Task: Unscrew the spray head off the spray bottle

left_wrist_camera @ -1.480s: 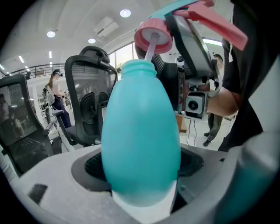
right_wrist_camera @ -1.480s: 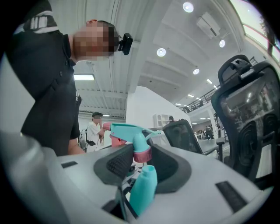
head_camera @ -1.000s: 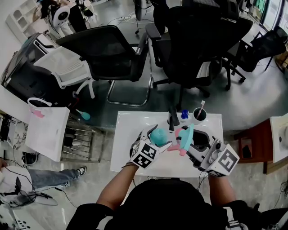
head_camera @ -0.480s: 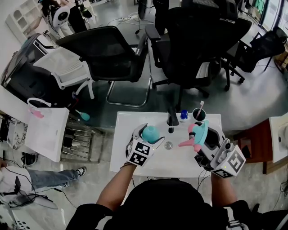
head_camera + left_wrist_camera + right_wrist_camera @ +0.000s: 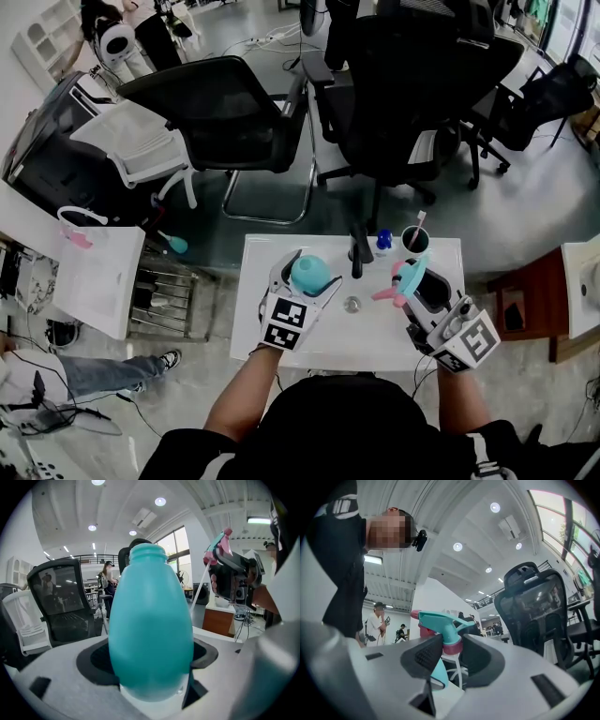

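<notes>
On the white table I see a black cup, a small blue-capped bottle just beside it and a small round thing near the middle. Black office chairs stand beyond.

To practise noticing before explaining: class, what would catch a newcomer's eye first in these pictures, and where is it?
First comes the teal bottle, its neck bare and open, clamped in the left gripper above the small white table. Next is the teal and pink spray head, off the bottle and gripped by its pink collar in the right gripper, apart from the bottle on the right.
</notes>
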{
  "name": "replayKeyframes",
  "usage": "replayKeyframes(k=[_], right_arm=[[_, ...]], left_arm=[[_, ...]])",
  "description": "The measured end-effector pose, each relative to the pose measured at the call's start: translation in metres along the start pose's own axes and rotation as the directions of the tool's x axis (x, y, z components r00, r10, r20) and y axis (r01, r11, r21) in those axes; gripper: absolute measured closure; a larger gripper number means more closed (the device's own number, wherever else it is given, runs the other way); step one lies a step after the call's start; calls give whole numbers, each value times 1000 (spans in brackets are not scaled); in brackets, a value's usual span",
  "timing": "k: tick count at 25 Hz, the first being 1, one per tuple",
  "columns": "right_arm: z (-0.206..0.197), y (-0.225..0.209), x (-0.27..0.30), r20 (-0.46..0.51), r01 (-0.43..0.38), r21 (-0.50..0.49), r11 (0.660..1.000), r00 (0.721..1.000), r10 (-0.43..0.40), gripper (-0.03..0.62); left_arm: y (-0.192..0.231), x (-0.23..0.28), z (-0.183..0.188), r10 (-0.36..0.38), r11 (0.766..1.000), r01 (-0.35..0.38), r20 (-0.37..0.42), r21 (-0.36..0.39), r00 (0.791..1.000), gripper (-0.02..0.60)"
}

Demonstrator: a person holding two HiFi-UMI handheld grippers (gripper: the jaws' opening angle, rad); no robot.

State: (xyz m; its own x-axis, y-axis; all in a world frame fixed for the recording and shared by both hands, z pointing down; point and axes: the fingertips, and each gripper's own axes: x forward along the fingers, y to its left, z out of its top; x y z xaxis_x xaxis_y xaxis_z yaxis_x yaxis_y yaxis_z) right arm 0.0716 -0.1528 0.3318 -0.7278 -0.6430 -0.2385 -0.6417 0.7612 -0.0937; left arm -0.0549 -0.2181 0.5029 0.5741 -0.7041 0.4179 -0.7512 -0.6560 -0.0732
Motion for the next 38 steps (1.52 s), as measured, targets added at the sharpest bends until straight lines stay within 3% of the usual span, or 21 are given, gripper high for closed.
replayKeyframes(k=[16,25,38], right_arm=[[-75,-23,-25,-170,130,-2,991,977,-129,453],[-91,-28,-28,-209,176,-28,984,961,-178,453],[-91,-31,-28,-221,197,-55,979,954,-204,453]], left_arm=[[4,-8,22,48,999,-49,63,8,997,152],[11,-11,28,70,997,-67,93,-36,993,152],[12,-11,26,77,997,-76,82,-14,994,152]])
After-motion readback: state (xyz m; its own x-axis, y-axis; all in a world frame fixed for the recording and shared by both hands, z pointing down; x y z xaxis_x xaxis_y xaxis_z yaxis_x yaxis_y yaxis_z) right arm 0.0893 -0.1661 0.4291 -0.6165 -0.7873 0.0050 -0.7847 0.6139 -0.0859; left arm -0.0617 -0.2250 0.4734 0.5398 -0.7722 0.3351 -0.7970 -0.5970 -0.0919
